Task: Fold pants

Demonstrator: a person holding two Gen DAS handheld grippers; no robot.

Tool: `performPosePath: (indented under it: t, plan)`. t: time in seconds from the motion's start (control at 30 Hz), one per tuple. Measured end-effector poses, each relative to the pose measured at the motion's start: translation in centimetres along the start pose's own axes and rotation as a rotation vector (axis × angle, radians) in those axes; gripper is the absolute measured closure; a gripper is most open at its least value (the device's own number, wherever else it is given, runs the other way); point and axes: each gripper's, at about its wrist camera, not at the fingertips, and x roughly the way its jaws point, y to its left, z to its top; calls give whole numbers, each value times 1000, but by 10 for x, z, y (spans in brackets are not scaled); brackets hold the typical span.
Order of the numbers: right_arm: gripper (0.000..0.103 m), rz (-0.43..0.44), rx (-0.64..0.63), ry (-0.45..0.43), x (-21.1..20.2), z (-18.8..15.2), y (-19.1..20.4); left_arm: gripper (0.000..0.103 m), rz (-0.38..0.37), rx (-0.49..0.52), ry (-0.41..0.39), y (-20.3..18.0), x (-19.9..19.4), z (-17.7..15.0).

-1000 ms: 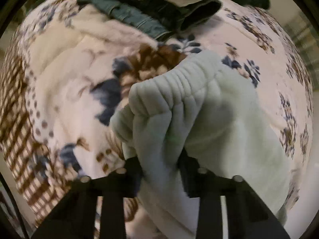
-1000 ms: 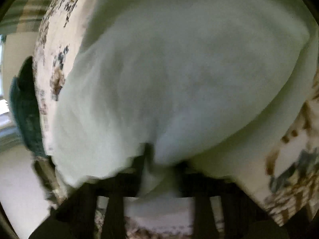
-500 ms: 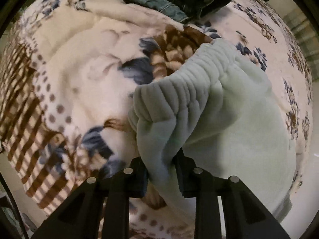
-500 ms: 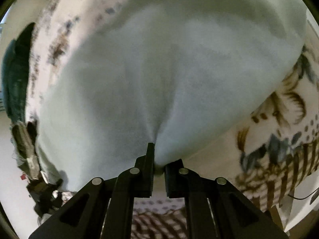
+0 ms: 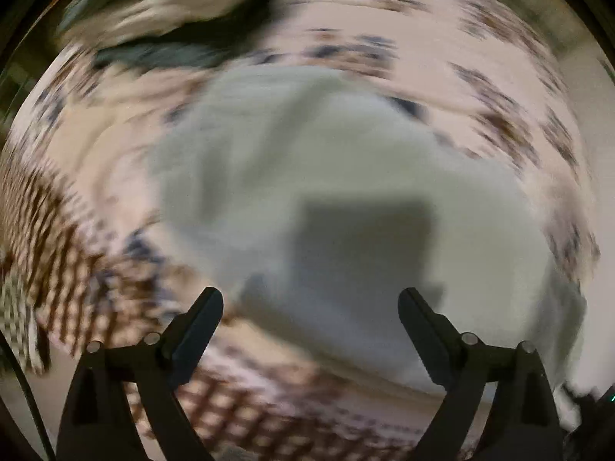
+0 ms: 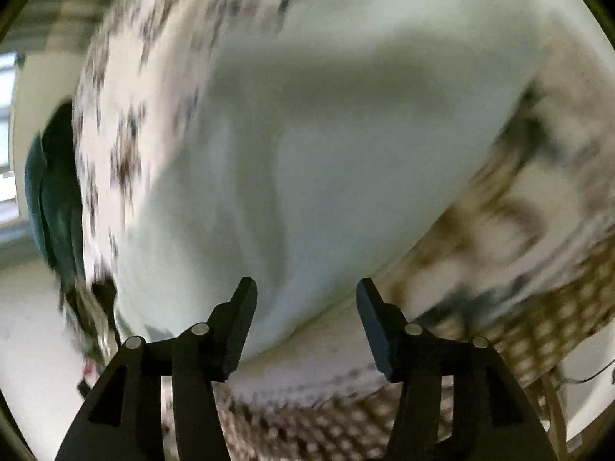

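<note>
Pale green fleece pants released on floral blanket; left gripper wide, right gripper half-open, jaws just opening, empty. Lift clear, avoid snagging fold.

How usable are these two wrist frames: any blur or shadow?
Left wrist: heavy swirling motion blur on the blanket; blocky shadow on the pale green pants; tool fingers sharp. Right wrist: smeared streaks, pants soft, fisheye bulge.

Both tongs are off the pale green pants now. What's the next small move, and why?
Probably pause above the pale green pants to check the fold. Both left tongs and right tongs have just been opening, nothing sits between them, and the pants lie loose on the patterned blanket. Both views are blurred, so the fold's edges cannot be judged yet.
</note>
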Motion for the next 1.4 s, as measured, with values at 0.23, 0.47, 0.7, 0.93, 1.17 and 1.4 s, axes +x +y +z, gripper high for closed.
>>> performPosePath:
  t: [0.23, 0.47, 0.7, 0.93, 1.17, 1.4]
  plan:
    - [46, -132, 125, -333, -95, 112, -84, 10, -101, 206, 1, -148, 26, -21]
    - [58, -17, 282, -235, -57, 198, -163, 10, -96, 371, 10, -257, 39, -51]
    - [91, -195, 41, -513, -86, 176, -102, 10, -59, 422, 10, -279, 38, -70]
    - [93, -319, 101, -442, -55, 180, -148, 10, -19, 398, -3, -272, 44, -82]
    - [40, -264, 126, -246, -45, 162, -144, 10, -23, 284, -22, -221, 29, -78]
    - [40, -93, -124, -72, -24, 60, -24, 10, -39, 35, -28, -93, -12, -54]
